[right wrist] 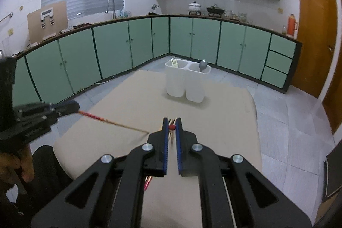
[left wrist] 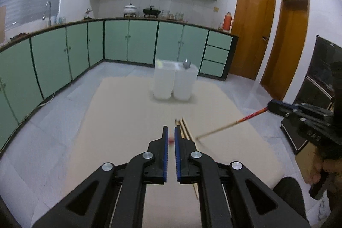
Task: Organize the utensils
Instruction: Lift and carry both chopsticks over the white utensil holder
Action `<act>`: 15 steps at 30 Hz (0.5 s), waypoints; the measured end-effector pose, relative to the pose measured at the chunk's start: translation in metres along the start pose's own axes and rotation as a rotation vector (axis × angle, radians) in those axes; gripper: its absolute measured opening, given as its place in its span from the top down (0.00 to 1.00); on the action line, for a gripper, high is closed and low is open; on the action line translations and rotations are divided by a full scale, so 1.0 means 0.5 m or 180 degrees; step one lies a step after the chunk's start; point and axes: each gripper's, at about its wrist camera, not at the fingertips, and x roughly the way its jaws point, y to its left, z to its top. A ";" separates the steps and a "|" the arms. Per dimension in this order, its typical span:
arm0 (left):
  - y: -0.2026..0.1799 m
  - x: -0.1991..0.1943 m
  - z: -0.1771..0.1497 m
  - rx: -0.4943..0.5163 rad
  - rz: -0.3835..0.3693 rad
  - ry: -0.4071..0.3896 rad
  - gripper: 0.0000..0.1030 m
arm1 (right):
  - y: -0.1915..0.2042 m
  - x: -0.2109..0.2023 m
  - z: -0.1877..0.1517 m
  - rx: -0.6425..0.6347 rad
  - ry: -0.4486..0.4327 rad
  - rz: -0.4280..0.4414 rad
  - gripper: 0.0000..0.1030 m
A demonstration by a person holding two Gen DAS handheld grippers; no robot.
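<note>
My left gripper (left wrist: pixel 171 129) is shut on a chopstick whose red end (left wrist: pixel 171 141) shows between the blue pads. From the right wrist view, that left gripper (right wrist: pixel 73 108) holds the chopstick (right wrist: pixel 113 122) slanting down over the beige table (right wrist: pixel 224 116). My right gripper (right wrist: pixel 172 120) is shut on a second chopstick, its red tip (right wrist: pixel 172 127) pinched between the pads. From the left wrist view, that right gripper (left wrist: pixel 272 105) carries its chopstick (left wrist: pixel 230 124) above the table. More chopsticks (left wrist: pixel 185 128) lie on the table under the grippers. A white two-compartment holder (right wrist: pixel 185 82) stands further back.
In the holder, a pale fork (right wrist: pixel 174 62) stands in the left compartment and a grey spoon (right wrist: pixel 202 65) in the right. Green cabinets (right wrist: pixel 111 48) line the room beyond the table. A person's hand (right wrist: pixel 25 161) grips the left tool's handle.
</note>
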 end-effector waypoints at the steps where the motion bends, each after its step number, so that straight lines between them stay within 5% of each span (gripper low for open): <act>1: 0.002 0.004 0.014 0.0023 -0.0013 0.0021 0.95 | -0.004 0.009 0.012 -0.0026 0.0015 0.0005 0.95; 15: 0.043 0.109 0.181 0.0077 -0.0256 0.0360 0.95 | -0.033 0.103 0.177 -0.0190 0.0487 0.0207 0.95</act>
